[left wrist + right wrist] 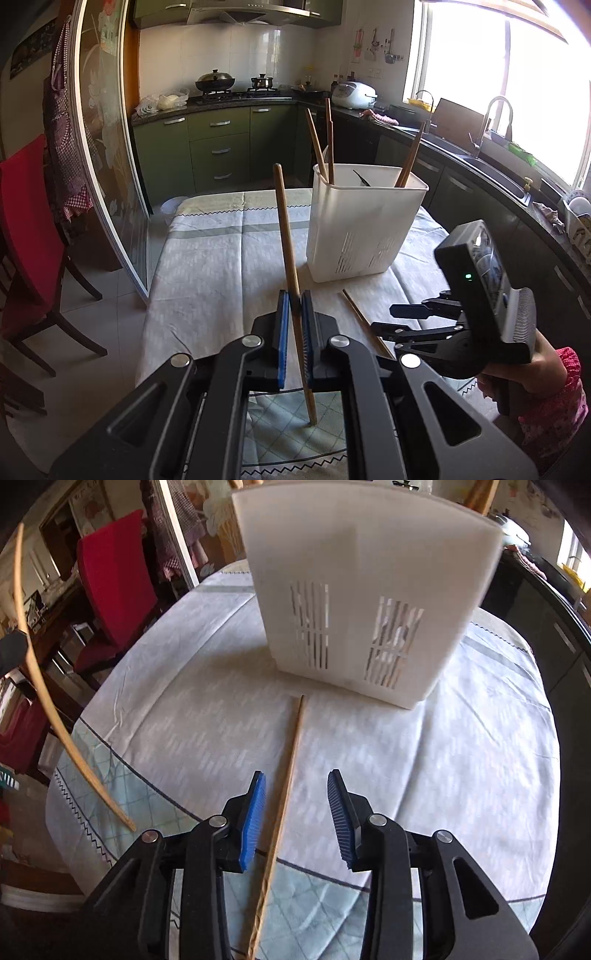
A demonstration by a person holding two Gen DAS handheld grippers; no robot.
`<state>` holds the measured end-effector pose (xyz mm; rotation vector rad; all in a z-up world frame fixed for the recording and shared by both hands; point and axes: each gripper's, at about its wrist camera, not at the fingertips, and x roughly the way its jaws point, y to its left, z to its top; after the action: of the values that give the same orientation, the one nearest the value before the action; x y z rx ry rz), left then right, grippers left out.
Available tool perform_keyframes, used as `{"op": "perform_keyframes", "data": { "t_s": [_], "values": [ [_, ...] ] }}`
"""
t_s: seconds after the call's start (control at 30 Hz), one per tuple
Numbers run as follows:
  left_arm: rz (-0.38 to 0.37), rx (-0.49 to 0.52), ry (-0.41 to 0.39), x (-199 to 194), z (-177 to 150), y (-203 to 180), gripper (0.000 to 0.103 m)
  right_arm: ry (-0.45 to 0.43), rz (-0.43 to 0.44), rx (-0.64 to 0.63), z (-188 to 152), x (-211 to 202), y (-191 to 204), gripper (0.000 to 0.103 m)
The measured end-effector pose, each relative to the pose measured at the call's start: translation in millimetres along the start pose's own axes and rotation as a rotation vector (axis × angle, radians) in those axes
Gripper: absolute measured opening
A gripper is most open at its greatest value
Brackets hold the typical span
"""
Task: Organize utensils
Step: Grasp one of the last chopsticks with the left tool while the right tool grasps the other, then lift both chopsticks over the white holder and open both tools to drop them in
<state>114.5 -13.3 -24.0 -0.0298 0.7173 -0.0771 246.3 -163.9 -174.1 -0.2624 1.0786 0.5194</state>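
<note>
Chopsticks were counted as five in all: one was clamped between the blue pads of the left gripper, its jaws closed tight on the shaft, its upper end raised steeply above the table and its lower end hanging below the fingers. A second chopstick was seen lying flat on the tablecloth, between the parted pads of the right gripper but touched by neither; its far tip was pointed at the white holder. Three more chopsticks were stood leaning inside that holder, two at its left side and one at its right. One holder was seen, upright on the table, with slotted lower walls. Beyond the table, green cabinets, a hob with two pots, a rice cooker and a sink under the window were seen; a red chair was placed at the left
</note>
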Motion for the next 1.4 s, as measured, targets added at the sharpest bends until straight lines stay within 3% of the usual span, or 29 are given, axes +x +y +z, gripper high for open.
{"op": "perform_keyframes", "data": {
  "t_s": [0.13, 0.27, 0.37, 0.4, 0.43, 0.57, 0.77, 1.0, 1.2, 1.4],
  "values": [
    [-0.019, 0.011, -0.009, -1.1, -1.1, 4.1, 0.007, 0.064, -0.037, -0.011, 10.1, 24.2, 8.6, 0.034],
    [-0.031, 0.022, -0.012, 0.4, -3.0, 4.1, 0.007, 0.072, -0.044, -0.007, 15.3, 33.2, 12.5, 0.033],
    [-0.043, 0.021, -0.008, 0.9, -3.2, 4.3, 0.007, 0.072, -0.023, 0.0, 18.2, 37.7, 14.3, 0.023],
    [-0.047, 0.023, -0.006, 1.6, -3.4, 4.2, 0.007, 0.072, -0.017, 0.002, 18.3, 36.8, 14.6, 0.012],
    [-0.047, 0.025, -0.004, 2.4, -3.5, 3.5, 0.007, 0.072, -0.008, 0.007, 19.0, 36.2, 14.2, 0.007],
    [-0.052, 0.031, 0.004, 4.8, -4.6, 1.7, 0.007, 0.058, -0.003, 0.013, 17.8, 30.8, 16.4, 0.006],
    [-0.046, 0.044, 0.005, 5.4, -1.4, 0.2, 0.006, -0.045, 0.025, 0.031, 21.6, -4.4, 13.8, 0.006],
    [-0.022, -0.033, 0.179, 60.4, 11.3, 19.4, 0.006, -0.179, 0.057, 0.066, 15.7, -61.4, 2.4, 0.006],
    [0.007, -0.127, 0.387, 151.4, 18.1, 40.0, 0.024, -0.236, 0.086, 0.098, -7.9, -95.4, -12.6, 0.006],
    [0.102, -0.141, 0.466, 205.4, 22.5, 42.8, 0.024, -0.247, 0.097, 0.14, -22.4, -107.5, -31.5, 0.006]
  ]
}}
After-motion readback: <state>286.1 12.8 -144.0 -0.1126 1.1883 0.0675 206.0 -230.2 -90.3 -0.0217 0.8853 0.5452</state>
